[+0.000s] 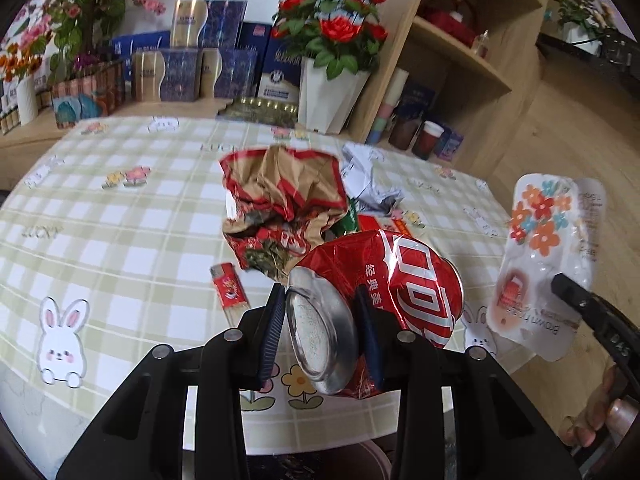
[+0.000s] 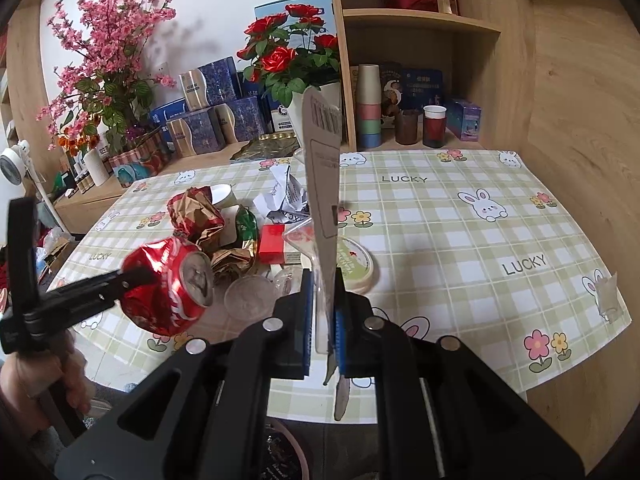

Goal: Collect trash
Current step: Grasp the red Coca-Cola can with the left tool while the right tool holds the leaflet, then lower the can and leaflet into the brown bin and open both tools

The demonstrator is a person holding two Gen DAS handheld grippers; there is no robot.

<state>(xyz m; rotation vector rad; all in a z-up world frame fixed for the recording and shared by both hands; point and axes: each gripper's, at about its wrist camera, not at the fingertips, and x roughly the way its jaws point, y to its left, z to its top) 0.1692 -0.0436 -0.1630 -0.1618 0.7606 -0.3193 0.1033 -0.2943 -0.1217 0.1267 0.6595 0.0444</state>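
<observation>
lighter (image 1: 229, 285): small red one lying flat on the checked tablecloth (image 1: 120, 208), off to the left of the pile. Hard and light I'd guess, but it sits so low that the pads would have to scrape the cloth to get under it.

paper bag (image 1: 280, 200): crumpled brown-and-red thing in the middle of the table. Looks soft and weightless, so pretty much any raised fold should do as a pinch point. Springy though, might drag its neighbours along.

left gripper (image 1: 320, 320): clamped on the crushed red can (image 1: 380, 280), pads squeezing the silver end, can held up off the cloth. Thin dented metal, light and slick, so my guess is the rim end is the right spot since the dents give the pads something to bite.

white paper (image 1: 368, 184): scrunched sheets right behind the bag, touching it. Easy grab, zero weight.

pile leftovers: from the right camera there's a red box (image 2: 274, 246), a clear plastic lid (image 2: 248, 296) and a round white lid (image 2: 354, 264) all crowded near the table's front edge. The clear one looks flimsy and slippery, probably the fiddliest.

right gripper (image 2: 322, 320): closed on the flowery flat package (image 1: 544, 256), pinching its bottom edge so it stands upright. Stiff card with a plastic front, light, floppy-ish at the top.

in the way: rose pot (image 2: 316, 104) and stacked cups (image 2: 368, 104) at the back are well clear. Both claws are full, so nothing else gets picked until these get dumped. Can't properly see a bin, just something dark below the table edge.
</observation>
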